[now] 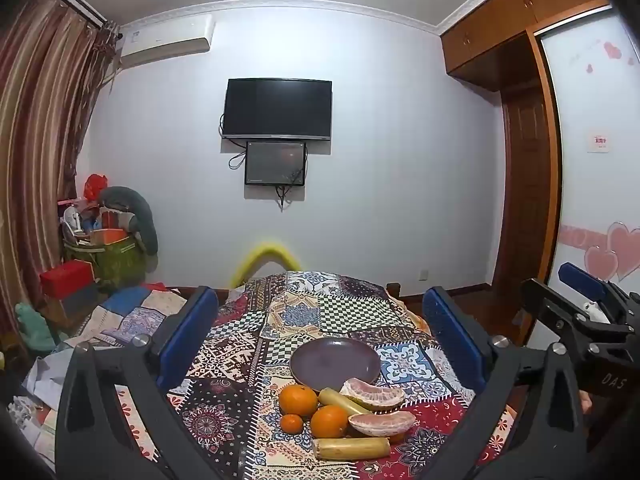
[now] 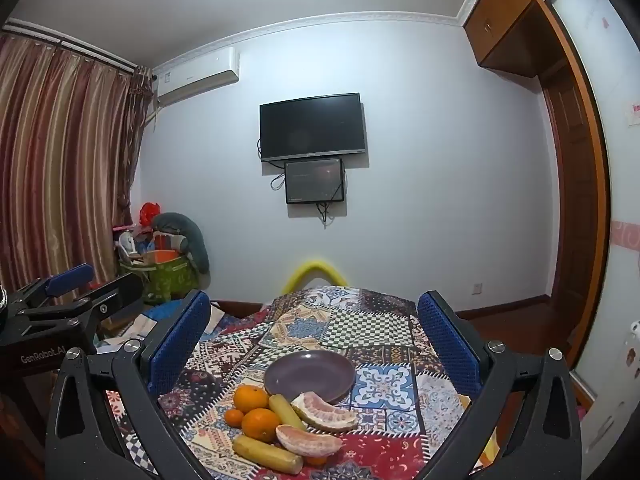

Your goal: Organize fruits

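Note:
A dark purple plate (image 1: 335,362) (image 2: 310,374) lies empty on the patchwork cloth. In front of it is a heap of fruit: oranges (image 1: 298,400) (image 2: 251,398), two peeled pomelo segments (image 1: 374,393) (image 2: 323,411) and two yellowish sugarcane pieces (image 1: 352,449) (image 2: 267,453). My left gripper (image 1: 320,312) is open and empty, held above and behind the fruit. My right gripper (image 2: 314,312) is open and empty too, at a similar height. Each gripper shows at the edge of the other's view, the right one (image 1: 580,300) and the left one (image 2: 72,292).
The patchwork cloth (image 1: 332,312) covers a table or bed. A yellow curved bar (image 1: 266,258) stands at its far end. A heap of bags and boxes (image 1: 104,244) sits at the back left by the curtain. A wardrobe (image 1: 528,160) stands at the right.

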Available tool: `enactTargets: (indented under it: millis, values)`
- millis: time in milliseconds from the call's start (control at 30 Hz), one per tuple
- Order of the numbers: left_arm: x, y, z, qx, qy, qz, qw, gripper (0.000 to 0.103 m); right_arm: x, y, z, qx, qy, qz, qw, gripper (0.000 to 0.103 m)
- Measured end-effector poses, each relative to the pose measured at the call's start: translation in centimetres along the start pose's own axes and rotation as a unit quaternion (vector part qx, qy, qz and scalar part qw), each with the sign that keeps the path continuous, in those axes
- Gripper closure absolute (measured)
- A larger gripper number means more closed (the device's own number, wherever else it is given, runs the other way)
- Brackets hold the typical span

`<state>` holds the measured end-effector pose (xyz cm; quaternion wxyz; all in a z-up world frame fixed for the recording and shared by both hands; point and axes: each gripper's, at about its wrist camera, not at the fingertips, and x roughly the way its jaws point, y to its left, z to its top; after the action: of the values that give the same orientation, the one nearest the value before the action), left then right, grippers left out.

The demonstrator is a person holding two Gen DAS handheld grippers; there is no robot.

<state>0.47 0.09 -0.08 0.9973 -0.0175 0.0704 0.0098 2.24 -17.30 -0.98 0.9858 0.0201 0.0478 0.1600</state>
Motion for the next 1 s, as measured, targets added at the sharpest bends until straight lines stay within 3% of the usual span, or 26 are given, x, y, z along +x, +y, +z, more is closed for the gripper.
enactTargets:
  millis: [1000]
  values:
    - [-0.27,-0.05,-0.19,0.000,0.000,-0.002,1.0000,0.000,-0.17,0.10,0.28,0.001,0.001,0.002,1.000,0.000]
